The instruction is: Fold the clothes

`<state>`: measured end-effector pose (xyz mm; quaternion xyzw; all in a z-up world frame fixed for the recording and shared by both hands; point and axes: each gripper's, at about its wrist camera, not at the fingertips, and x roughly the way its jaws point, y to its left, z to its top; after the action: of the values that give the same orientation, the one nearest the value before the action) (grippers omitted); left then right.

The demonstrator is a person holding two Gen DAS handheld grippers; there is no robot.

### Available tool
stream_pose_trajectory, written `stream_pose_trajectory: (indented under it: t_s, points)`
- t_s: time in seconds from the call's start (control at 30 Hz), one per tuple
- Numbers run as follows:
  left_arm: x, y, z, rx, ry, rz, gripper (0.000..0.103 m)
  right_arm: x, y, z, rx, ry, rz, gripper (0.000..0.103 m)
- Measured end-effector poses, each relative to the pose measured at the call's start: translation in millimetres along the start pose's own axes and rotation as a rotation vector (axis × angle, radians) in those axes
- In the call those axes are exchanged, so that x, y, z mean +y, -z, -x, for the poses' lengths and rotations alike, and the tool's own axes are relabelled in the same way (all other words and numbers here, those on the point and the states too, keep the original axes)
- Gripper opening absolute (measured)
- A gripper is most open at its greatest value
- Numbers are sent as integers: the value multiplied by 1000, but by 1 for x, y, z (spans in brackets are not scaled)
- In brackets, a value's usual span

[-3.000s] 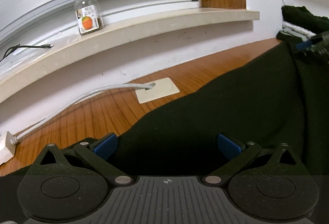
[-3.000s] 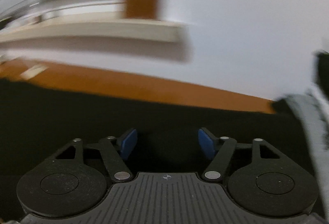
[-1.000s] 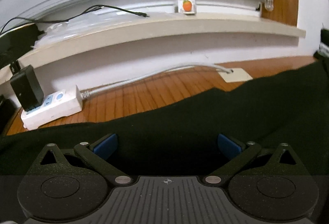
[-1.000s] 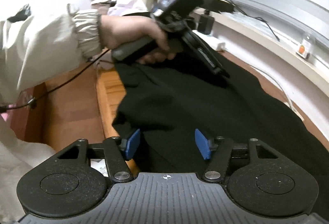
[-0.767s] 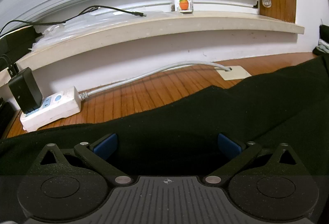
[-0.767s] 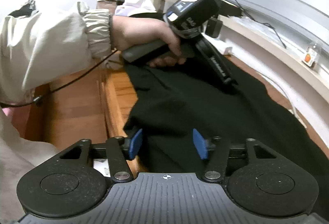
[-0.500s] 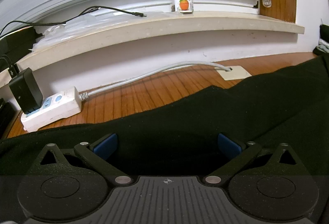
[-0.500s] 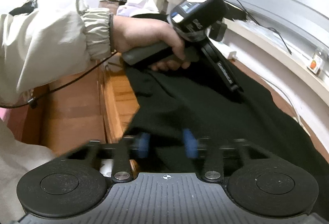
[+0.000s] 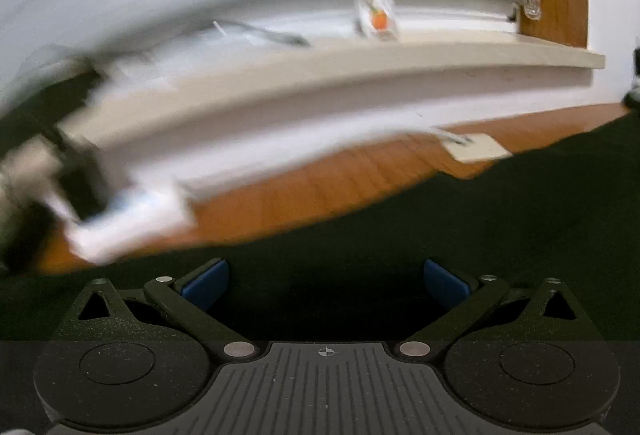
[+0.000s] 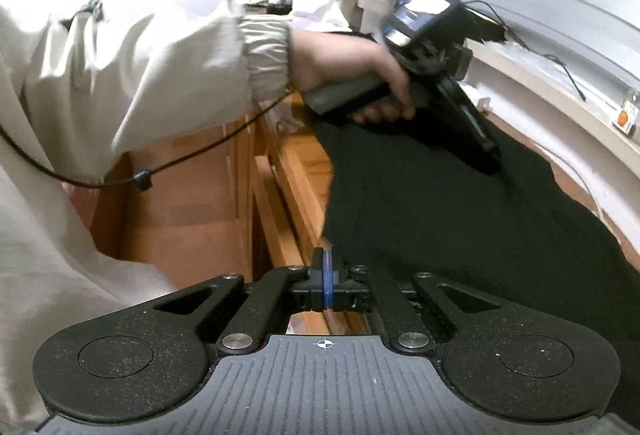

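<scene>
A black garment lies spread on the wooden table; it also fills the lower part of the left wrist view. My right gripper is shut, its blue pads pinching the garment's near edge at the table's front side. My left gripper is open, low over the cloth with dark fabric between its blue fingers. The right wrist view shows a hand holding the left gripper, tips down on the garment's far part.
A window sill runs behind the table with a small jar and a cable on it. A white power strip lies blurred at left, a cream plate on the tabletop. Beyond the table's front edge is open floor.
My right gripper has gone from open to shut on the garment's near edge. The left gripper has begun moving fast, so its view is blurred and tilted; it stays open.
</scene>
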<state>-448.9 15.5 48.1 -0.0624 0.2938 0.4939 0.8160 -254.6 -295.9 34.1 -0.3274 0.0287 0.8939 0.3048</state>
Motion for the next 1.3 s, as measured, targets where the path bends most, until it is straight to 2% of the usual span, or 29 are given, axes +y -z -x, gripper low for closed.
stream_pose_trajectory:
  t_s: [0.07, 0.2, 0.23, 0.3, 0.37, 0.4, 0.47, 0.53, 0.57, 0.6, 0.67, 0.7, 0.77, 0.83, 0.9, 0.97, 1.03, 1.2, 1.3]
  points:
    - [19, 6, 26, -50, -90, -12, 103, -4, 0, 5, -16, 10, -16, 6]
    - [83, 33, 75, -46, -198, 100, 103, -12, 0, 13, -48, 32, -48, 21]
    - [98, 42, 86, -43, -225, 128, 103, -14, -1, 13, -53, 40, -53, 27]
    - [124, 60, 101, -32, -276, 185, 103, -18, -1, 12, -63, 53, -62, 32]
    - [149, 77, 111, -18, -307, 254, 103, -22, -3, 6, -71, 61, -73, 35]
    - [161, 86, 117, -11, -323, 289, 103, -23, -4, 2, -74, 65, -75, 41]
    - [176, 98, 118, -2, -305, 340, 103, -26, -5, -6, -80, 75, -77, 45]
    - [181, 105, 114, 4, -266, 362, 98, -27, -5, -15, -82, 90, -73, 46]
    - [181, 107, 113, -4, -250, 356, 85, -28, -4, -19, -82, 95, -74, 46]
    - [181, 107, 111, -6, -236, 347, 60, -29, -2, -20, -83, 95, -82, 46]
    - [186, 107, 109, 4, -193, 355, 24, -30, 1, -24, -85, 96, -96, 46]
    - [189, 107, 110, 6, -188, 367, 24, -32, 4, -23, -87, 102, -106, 46]
    - [191, 106, 114, 7, -191, 371, 27, -38, 14, -12, -91, 131, -136, 46]
    - [182, 101, 120, -9, -226, 352, 40, -45, 24, -1, -96, 161, -166, 49]
    - [170, 93, 127, -41, -278, 329, 83, -51, 34, 10, -100, 190, -196, 54]
    - [153, 80, 134, -113, -270, 301, 95, -59, 47, 23, -103, 225, -233, 54]
    - [134, 62, 132, -150, -219, 284, 102, -78, 72, 45, -97, 298, -311, 55]
    - [73, 15, 101, -204, -50, 224, 103, -114, 136, 115, -82, 529, -496, 55]
    - [27, -12, 61, -195, 50, 191, 103, -135, 175, 157, -72, 669, -606, 56]
